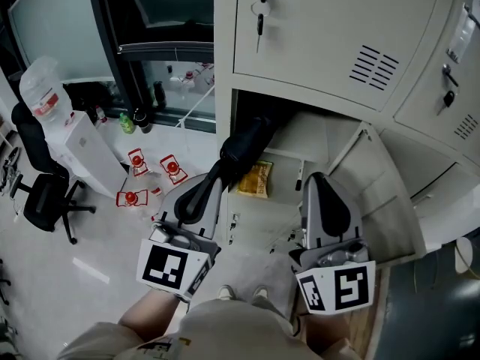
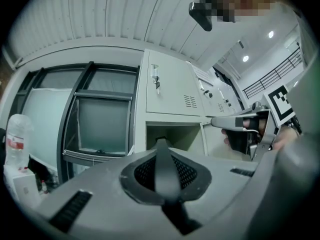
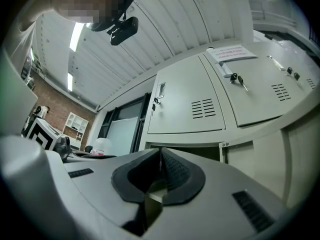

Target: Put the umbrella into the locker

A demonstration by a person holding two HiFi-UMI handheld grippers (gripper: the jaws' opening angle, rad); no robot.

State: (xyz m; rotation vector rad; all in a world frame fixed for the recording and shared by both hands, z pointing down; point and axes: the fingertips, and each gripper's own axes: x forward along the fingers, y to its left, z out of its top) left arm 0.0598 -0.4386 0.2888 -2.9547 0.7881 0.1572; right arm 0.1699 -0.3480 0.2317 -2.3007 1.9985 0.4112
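A black folded umbrella (image 1: 244, 150) runs from my left gripper (image 1: 217, 175) up into the mouth of the open locker compartment (image 1: 300, 137). The left gripper is shut on the umbrella's near end, which shows as a dark strip (image 2: 162, 169) between the jaws in the left gripper view. My right gripper (image 1: 319, 180) hangs shut and empty in front of the compartment, beside the swung-open door (image 1: 382, 201). Its jaws (image 3: 160, 171) meet with nothing in them. A yellow packet (image 1: 256, 178) lies on the compartment floor under the umbrella.
Shut locker doors with keys (image 1: 260, 10) stand above and to the right. On the floor at the left are several red-capped water bottles (image 1: 142, 178), a white dispenser with a jug (image 1: 45, 96) and a black office chair (image 1: 41, 193). The person's shoes (image 1: 240, 295) are below.
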